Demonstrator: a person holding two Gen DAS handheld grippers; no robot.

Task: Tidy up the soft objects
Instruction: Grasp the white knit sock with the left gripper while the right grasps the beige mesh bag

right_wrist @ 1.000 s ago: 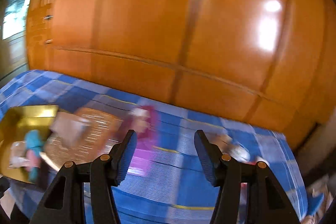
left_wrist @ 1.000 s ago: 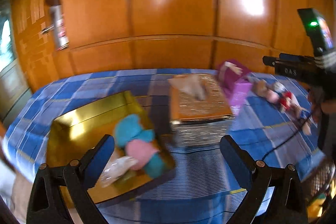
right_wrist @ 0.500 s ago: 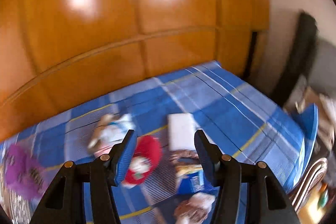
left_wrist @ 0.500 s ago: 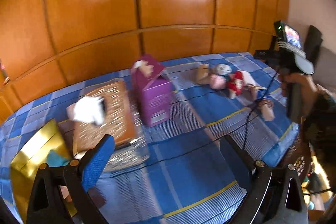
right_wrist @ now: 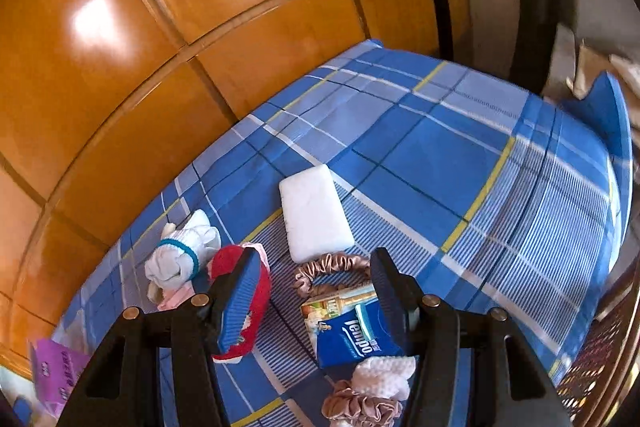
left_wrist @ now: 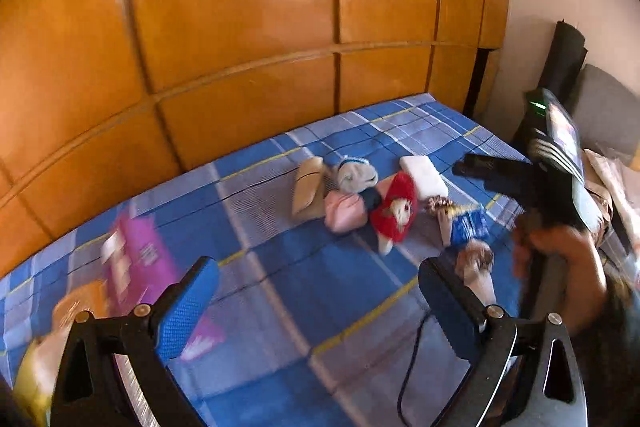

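Note:
A pile of soft things lies on the blue checked bedcover (left_wrist: 280, 307): a beige pouch (left_wrist: 308, 187), a white sock (left_wrist: 356, 173), a pink roll (left_wrist: 344, 213), a red plush (left_wrist: 394, 213), a white sponge (left_wrist: 424, 175) and a blue tissue pack (left_wrist: 466, 225). My right gripper (right_wrist: 314, 295) hangs open just above a satin scrunchie (right_wrist: 332, 269) and the tissue pack (right_wrist: 352, 335), gripping nothing. The red plush (right_wrist: 260, 291) sits partly behind its left finger; the sponge (right_wrist: 314, 213) lies beyond. My left gripper (left_wrist: 318, 307) is open and empty, well short of the pile.
A purple box (left_wrist: 136, 263) and an orange tissue box (left_wrist: 76, 307) blur at the left. A black cable (left_wrist: 412, 367) runs over the cover. Wooden panels (left_wrist: 240, 27) back the bed. A hand (left_wrist: 560, 259) holds the right tool. A white fluffy cloth (right_wrist: 384, 373) and pink scrunchie (right_wrist: 360, 407) lie nearest.
Both views have swung right, away from the gold tray and tissue box onto the pile. The right gripper has rolled and sunk close over the scrunchie and tissue pack. Both jaws stayed as wide.

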